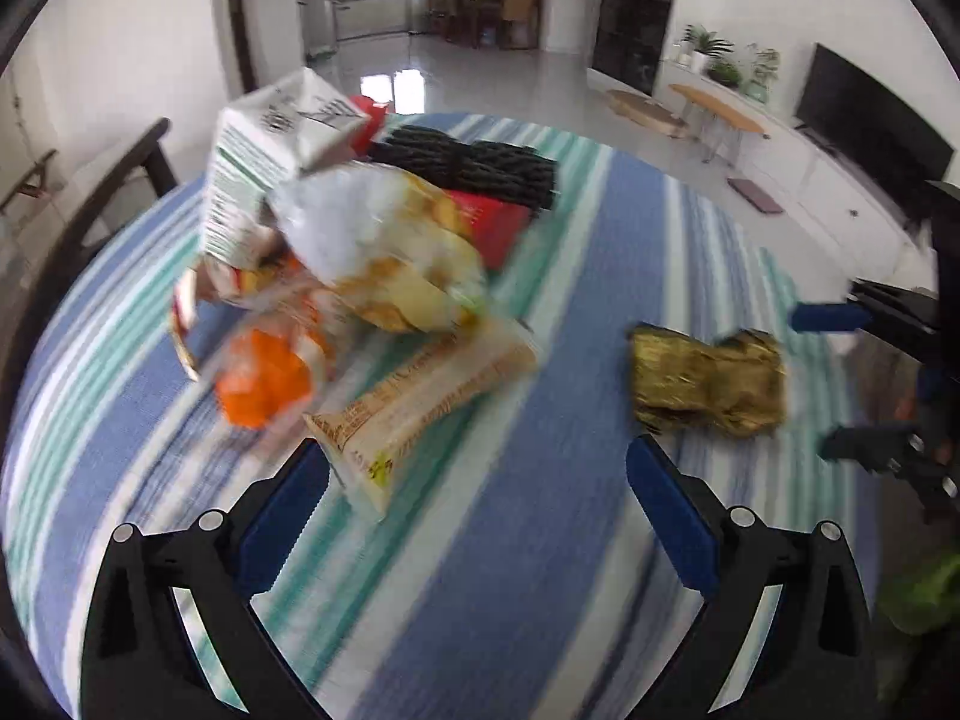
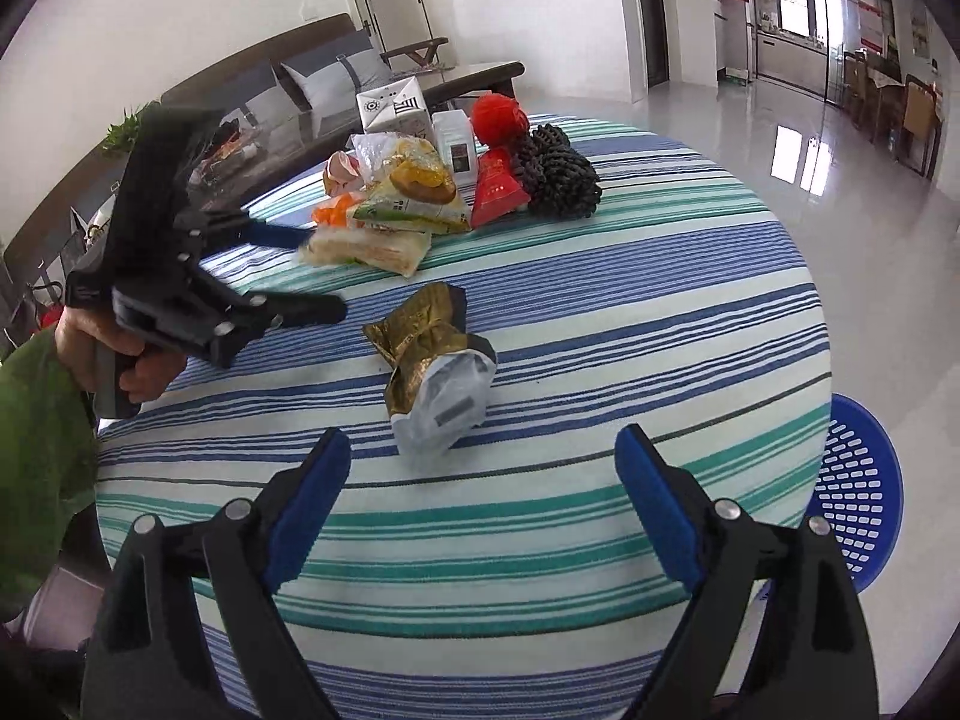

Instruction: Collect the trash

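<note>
A crumpled gold wrapper (image 2: pixel 429 354) lies alone mid-table, just ahead of my right gripper (image 2: pixel 483 456), which is open and empty. It also shows in the left wrist view (image 1: pixel 708 381). A pile of trash sits farther back: a beige snack packet (image 1: pixel 420 396), a yellow-green snack bag (image 2: pixel 414 192), a white carton (image 1: pixel 270 168), an orange wrapper (image 1: pixel 264 384), a red packet (image 2: pixel 498 186). My left gripper (image 1: pixel 477 468) is open and empty, its left finger close to the beige packet. It shows in the right wrist view (image 2: pixel 312 270) beside the pile.
The round table has a blue, green and white striped cloth (image 2: pixel 600 300). A black coiled bundle (image 2: pixel 561 171) and a red ball (image 2: pixel 498 111) lie behind the pile. A blue perforated basket (image 2: pixel 858 492) stands on the floor at the table's right. A sofa (image 2: pixel 312 78) is behind.
</note>
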Demonstrator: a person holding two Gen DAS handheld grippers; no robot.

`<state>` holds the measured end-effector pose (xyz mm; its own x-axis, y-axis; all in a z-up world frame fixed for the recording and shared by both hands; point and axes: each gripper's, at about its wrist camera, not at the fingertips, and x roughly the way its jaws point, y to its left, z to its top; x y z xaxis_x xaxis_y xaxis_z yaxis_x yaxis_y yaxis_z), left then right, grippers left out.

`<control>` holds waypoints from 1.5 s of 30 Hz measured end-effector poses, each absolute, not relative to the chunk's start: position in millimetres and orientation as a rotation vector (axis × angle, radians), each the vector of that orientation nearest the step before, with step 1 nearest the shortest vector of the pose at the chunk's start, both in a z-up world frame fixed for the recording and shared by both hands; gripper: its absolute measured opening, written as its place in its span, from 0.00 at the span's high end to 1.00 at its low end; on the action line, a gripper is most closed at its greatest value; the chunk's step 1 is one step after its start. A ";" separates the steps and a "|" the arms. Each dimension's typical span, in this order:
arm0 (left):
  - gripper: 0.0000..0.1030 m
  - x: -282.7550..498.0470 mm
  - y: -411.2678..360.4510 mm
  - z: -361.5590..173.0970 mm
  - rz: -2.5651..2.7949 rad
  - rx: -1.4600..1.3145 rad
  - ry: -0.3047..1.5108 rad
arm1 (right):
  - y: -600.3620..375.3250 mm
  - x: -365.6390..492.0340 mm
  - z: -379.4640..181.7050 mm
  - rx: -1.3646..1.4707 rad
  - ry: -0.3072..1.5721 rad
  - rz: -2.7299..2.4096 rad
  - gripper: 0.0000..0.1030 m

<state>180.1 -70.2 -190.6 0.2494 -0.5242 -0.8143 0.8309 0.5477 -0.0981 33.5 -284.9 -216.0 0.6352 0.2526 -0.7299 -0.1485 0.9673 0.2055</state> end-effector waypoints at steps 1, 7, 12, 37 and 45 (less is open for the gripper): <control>0.05 172.1 -67.7 -189.9 -1.027 0.385 0.944 | -286.2 32.2 -213.6 0.133 0.847 0.234 0.15; 0.05 174.1 -52.7 -176.9 -0.965 0.327 0.903 | -276.2 40.7 -202.0 0.056 0.858 0.277 0.15; 0.11 195.0 -81.2 -184.4 -0.890 0.397 0.898 | -248.8 64.1 -197.8 -0.141 0.910 0.342 0.15; 0.20 149.4 -77.2 -195.8 -0.772 0.401 1.021 | -271.7 98.4 -209.2 -0.159 1.121 0.283 0.28; 0.75 149.5 -86.6 -195.3 -0.738 0.431 1.016 | -269.0 112.1 -212.7 -0.150 1.163 0.285 0.66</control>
